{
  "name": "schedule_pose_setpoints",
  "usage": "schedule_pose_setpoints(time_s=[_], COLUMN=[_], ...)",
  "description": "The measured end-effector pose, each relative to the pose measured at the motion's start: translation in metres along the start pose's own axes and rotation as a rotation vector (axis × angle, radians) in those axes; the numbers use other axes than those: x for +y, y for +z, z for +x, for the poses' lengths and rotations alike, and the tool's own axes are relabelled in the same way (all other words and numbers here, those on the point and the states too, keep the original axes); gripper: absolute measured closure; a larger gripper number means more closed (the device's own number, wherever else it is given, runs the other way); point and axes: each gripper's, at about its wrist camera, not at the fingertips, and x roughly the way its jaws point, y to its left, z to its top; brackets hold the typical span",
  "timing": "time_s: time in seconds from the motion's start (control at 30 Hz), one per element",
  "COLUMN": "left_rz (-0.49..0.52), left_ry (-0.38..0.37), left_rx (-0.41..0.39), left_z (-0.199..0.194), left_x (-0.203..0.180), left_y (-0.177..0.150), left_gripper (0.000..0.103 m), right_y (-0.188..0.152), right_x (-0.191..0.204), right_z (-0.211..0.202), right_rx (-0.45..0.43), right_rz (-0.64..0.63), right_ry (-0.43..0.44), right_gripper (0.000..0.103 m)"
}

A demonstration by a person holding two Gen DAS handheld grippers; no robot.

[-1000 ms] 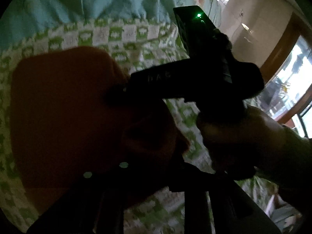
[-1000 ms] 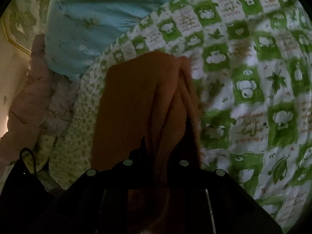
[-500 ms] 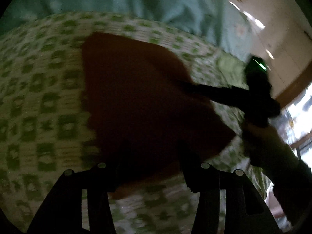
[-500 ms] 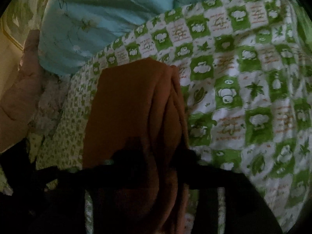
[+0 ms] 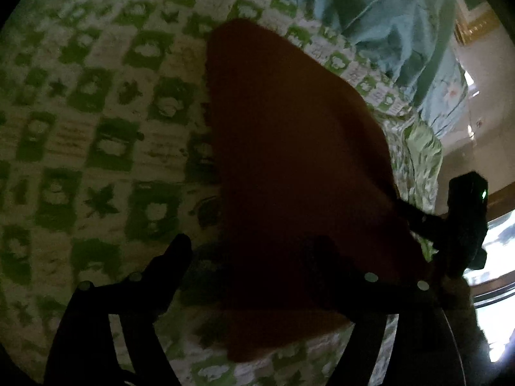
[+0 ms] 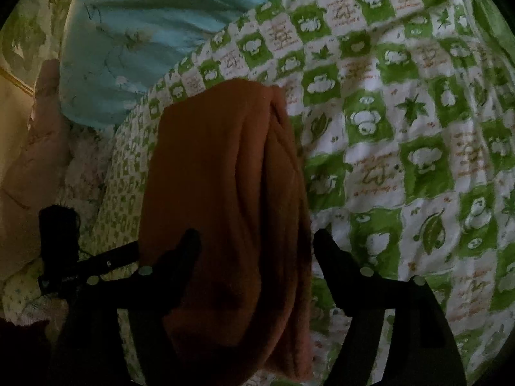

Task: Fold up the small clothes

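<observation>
Both claws let go since earlier, jaws opening; orange garment (image 6: 225,193) flat on green-checked bedspread (image 6: 402,128).

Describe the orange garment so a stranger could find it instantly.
Look at the green-and-white checked bedspread, just below the light blue quilt. The orange garment lies folded there. It is the only plain, unpatterned cloth on the bed, rust-orange with soft lengthwise folds.
</observation>
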Motion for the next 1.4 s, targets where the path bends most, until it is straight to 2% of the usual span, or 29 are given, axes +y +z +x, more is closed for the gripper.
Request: schedule_pose_setpoints(time_s=[0.07, 0.2, 0.23, 0.27, 0.3, 0.33, 0.4, 0.43, 0.57, 0.67, 0.83, 0.93, 1.07, 1.13, 1.23, 1.27, 1.33, 1.4], left_rz=[-0.026, -0.043, -0.036, -0.026, -0.009, 0.001, 0.017, 0.028, 0.082, 0.093, 0.046, -0.017, -0.088, -0.127, -0.171, -0.17, -0.163, -0.166], left_ry=[-0.038, -0.072, -0.086, -0.094, -0.09, -0.084, -0.1, -0.108, -0.088, -0.062, 0.015, 0.059, 0.111, 0.115, 0.124, 0.136, 0.175, 0.212], left_rx=[0.026, 0.028, 0.024, 0.024, 0.018, 0.011, -0.01, -0.026, -0.095, -0.146, -0.19, -0.207, -0.191, -0.174, -0.156, -0.152, -0.144, -0.158], left_z=[0.014, 0.035, 0.039, 0.042, 0.044, 0.043, 0.031, 0.02, -0.032, -0.087, -0.142, -0.155, -0.148, -0.138, -0.133, -0.134, -0.138, -0.147], left_x=[0.001, 0.001, 0.0, -0.001, -0.004, -0.004, -0.004, -0.005, -0.001, 0.023, 0.075, 0.106, 0.143, 0.154, 0.16, 0.16, 0.162, 0.165], left_y=[0.007, 0.018, 0.021, 0.023, 0.025, 0.026, 0.024, 0.021, 0.006, -0.018, -0.057, -0.076, -0.096, -0.102, -0.106, -0.107, -0.105, -0.101], left_gripper=[0.022, 0.026, 0.04, 0.049, 0.065, 0.078, 0.083, 0.083, 0.084, 0.083, 0.083, 0.083, 0.083, 0.077, 0.062, 0.06, 0.046, 0.044], right_y=[0.001, 0.003, 0.002, 0.002, 0.001, 0.0, -0.002, -0.003, -0.009, -0.021, -0.045, -0.055, -0.062, -0.064, -0.066, -0.067, -0.065, -0.058], right_x=[-0.002, -0.013, -0.015, -0.017, -0.017, -0.016, -0.01, -0.001, 0.035, 0.076, 0.142, 0.173, 0.191, 0.188, 0.177, 0.174, 0.169, 0.168], right_z=[0.007, 0.023, 0.027, 0.031, 0.035, 0.04, 0.041, 0.037, 0.026, 0.029, 0.065, 0.091, 0.125, 0.138, 0.148, 0.147, 0.139, 0.123], right_rx=[0.017, 0.044, 0.046, 0.049, 0.056, 0.074, 0.07, 0.056, 0.035, 0.045, 0.107, 0.15, 0.2, 0.229, 0.264, 0.269, 0.268, 0.24], right_rz=[0.002, 0.069, 0.09, 0.12, 0.14, 0.162, 0.168, 0.158, 0.105, 0.039, -0.063, -0.122, -0.152, -0.157, -0.138, -0.137, -0.14, -0.159], right_ry=[-0.003, 0.055, 0.069, 0.089, 0.11, 0.123, 0.111, 0.123, 0.198, 0.265, 0.378, 0.405, 0.389, 0.348, 0.291, 0.276, 0.245, 0.18], right_gripper=[0.028, 0.028, 0.028, 0.037, 0.059, 0.06, 0.068, 0.069, 0.073, 0.073, 0.073, 0.073, 0.074, 0.073, 0.062, 0.057, 0.051, 0.045])
